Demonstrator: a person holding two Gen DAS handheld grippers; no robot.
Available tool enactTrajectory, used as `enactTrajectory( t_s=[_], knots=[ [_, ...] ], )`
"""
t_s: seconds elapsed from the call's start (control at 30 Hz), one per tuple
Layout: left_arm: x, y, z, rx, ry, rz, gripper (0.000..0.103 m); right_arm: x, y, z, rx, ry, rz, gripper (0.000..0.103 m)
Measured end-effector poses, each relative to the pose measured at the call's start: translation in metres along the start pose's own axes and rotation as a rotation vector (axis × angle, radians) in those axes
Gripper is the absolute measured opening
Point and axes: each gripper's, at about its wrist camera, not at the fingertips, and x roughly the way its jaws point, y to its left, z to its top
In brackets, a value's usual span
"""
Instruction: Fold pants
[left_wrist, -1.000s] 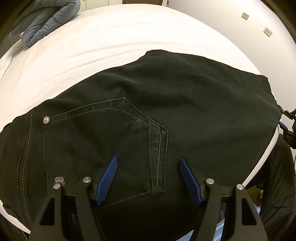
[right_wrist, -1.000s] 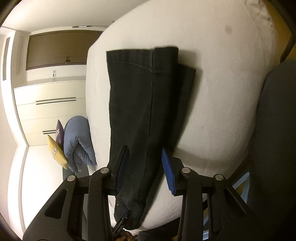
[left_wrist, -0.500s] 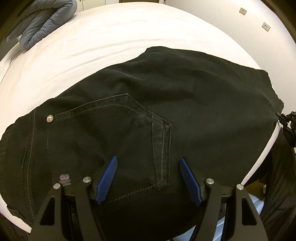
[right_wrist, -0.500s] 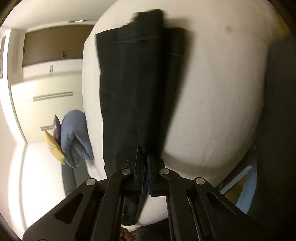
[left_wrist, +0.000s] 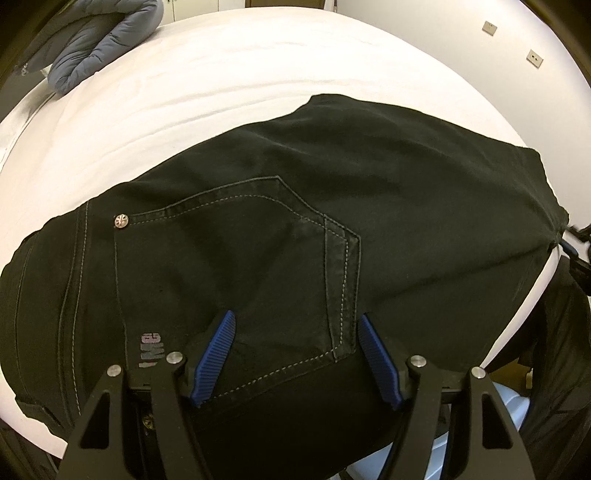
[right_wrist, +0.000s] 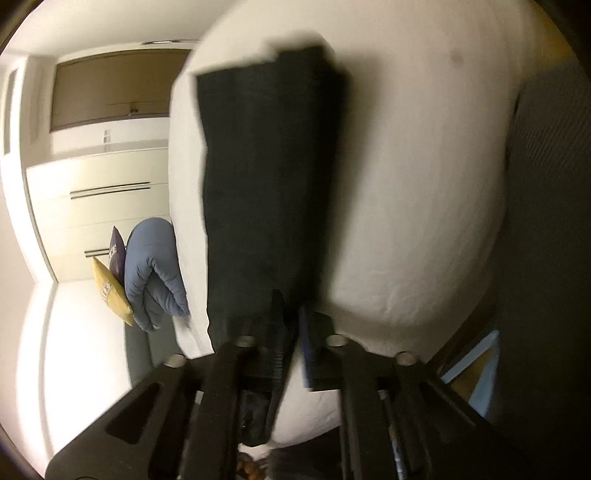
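A: Lying flat on the white bed (left_wrist: 258, 66), the black pants (left_wrist: 369, 192) are showing their back pocket (left_wrist: 236, 258) upward.

B: What is the left gripper (left_wrist: 295, 354) doing?

A: It is hovering at the near edge over that pocket, its jaws spread wide and gripping nothing.

B: And the right gripper (right_wrist: 295, 332)?

A: It is pinching the near end of the pants (right_wrist: 266, 184), jaws pressed together on the cloth. That view is blurring. A blue quilt (right_wrist: 151, 273) is sitting at the far side of the bed (right_wrist: 424, 184).
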Motion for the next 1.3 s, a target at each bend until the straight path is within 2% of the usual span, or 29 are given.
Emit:
enactTrajectory(
  t_s=[0.03, 0.07, 0.13, 0.23, 0.3, 0.37, 0.43, 0.47, 0.5, 0.53, 0.57, 0.6, 0.67, 0.77, 0.9, 0.97, 1.03, 1.07, 1.1, 1.13, 1.17, 1.23, 1.27, 1.3],
  knots=[
    [0.000, 0.000, 0.000, 0.000, -0.001, 0.003, 0.071, -0.008, 0.006, 0.000, -0.028, -0.030, -0.019, 0.059],
    [-0.001, -0.001, -0.001, 0.000, -0.002, 0.006, 0.071, -0.018, 0.011, 0.002, -0.050, -0.070, -0.052, 0.066],
    [-0.003, -0.002, -0.001, 0.001, 0.002, 0.019, 0.071, -0.032, 0.026, 0.005, -0.098, -0.132, -0.112, 0.068],
    [-0.012, -0.009, 0.001, -0.007, -0.002, 0.036, 0.071, -0.029, 0.068, 0.007, -0.275, -0.139, -0.134, 0.068],
    [-0.022, -0.011, 0.003, -0.020, -0.025, 0.029, 0.071, -0.008, 0.101, 0.005, -0.410, -0.097, -0.092, 0.066],
    [-0.028, -0.011, 0.006, -0.025, -0.049, 0.034, 0.071, 0.030, 0.126, 0.004, -0.487, -0.004, -0.017, 0.065],
    [-0.025, -0.007, 0.004, -0.033, -0.037, 0.049, 0.071, 0.072, 0.132, 0.008, -0.526, 0.097, 0.009, 0.050],
    [-0.022, -0.006, 0.000, -0.038, -0.028, 0.055, 0.071, 0.101, 0.129, 0.011, -0.518, 0.149, -0.017, 0.048],
    [-0.019, -0.001, -0.002, -0.047, -0.021, 0.054, 0.071, 0.125, 0.124, 0.014, -0.501, 0.198, -0.031, 0.041],
    [-0.017, 0.005, -0.005, -0.060, -0.025, 0.037, 0.071, 0.148, 0.118, 0.018, -0.488, 0.237, -0.056, 0.028],
    [-0.018, 0.010, -0.008, -0.072, -0.035, 0.017, 0.071, 0.169, 0.110, 0.023, -0.490, 0.238, -0.131, 0.017],
    [-0.020, 0.015, -0.010, -0.083, -0.042, 0.009, 0.068, 0.184, 0.105, 0.029, -0.498, 0.234, -0.168, 0.000],
    [-0.024, 0.020, -0.013, -0.078, -0.044, 0.011, 0.065, 0.191, 0.098, 0.053, -0.464, 0.181, -0.133, 0.000],
    [-0.026, 0.025, -0.018, -0.065, -0.052, 0.003, 0.065, 0.190, 0.103, 0.077, -0.468, 0.055, -0.154, 0.000],
    [-0.035, 0.036, -0.021, -0.084, -0.076, -0.005, 0.065, 0.193, 0.123, 0.088, -0.486, -0.086, -0.290, 0.000],
    [-0.049, 0.036, -0.024, -0.078, -0.108, 0.031, 0.065, 0.194, 0.139, 0.072, -0.493, -0.098, -0.317, 0.007],
    [-0.065, 0.028, -0.029, -0.064, -0.166, 0.046, 0.066, 0.209, 0.158, 0.028, -0.540, -0.003, -0.202, 0.007],
    [-0.070, 0.026, -0.030, -0.070, -0.192, 0.039, 0.069, 0.226, 0.170, -0.005, -0.579, 0.095, -0.130, 0.007],
    [-0.074, 0.027, -0.033, -0.081, -0.216, 0.036, 0.073, 0.242, 0.175, -0.033, -0.620, 0.185, -0.096, 0.007],
    [-0.076, 0.024, -0.033, -0.093, -0.230, 0.045, 0.074, 0.267, 0.179, -0.073, -0.676, 0.307, -0.069, 0.007],
    [-0.078, 0.030, -0.035, -0.109, -0.235, 0.053, 0.074, 0.285, 0.178, -0.099, -0.703, 0.378, -0.056, 0.007],
    [-0.088, 0.049, -0.043, -0.142, -0.235, 0.053, 0.074, 0.323, 0.171, -0.139, -0.755, 0.488, -0.076, 0.007],
    [-0.095, 0.060, -0.047, -0.154, -0.245, 0.073, 0.074, 0.347, 0.164, -0.151, -0.781, 0.513, -0.133, 0.003],
    [-0.105, 0.074, -0.051, -0.165, -0.260, 0.090, 0.074, 0.365, 0.163, -0.151, -0.785, 0.503, -0.170, 0.000]
  ],
)
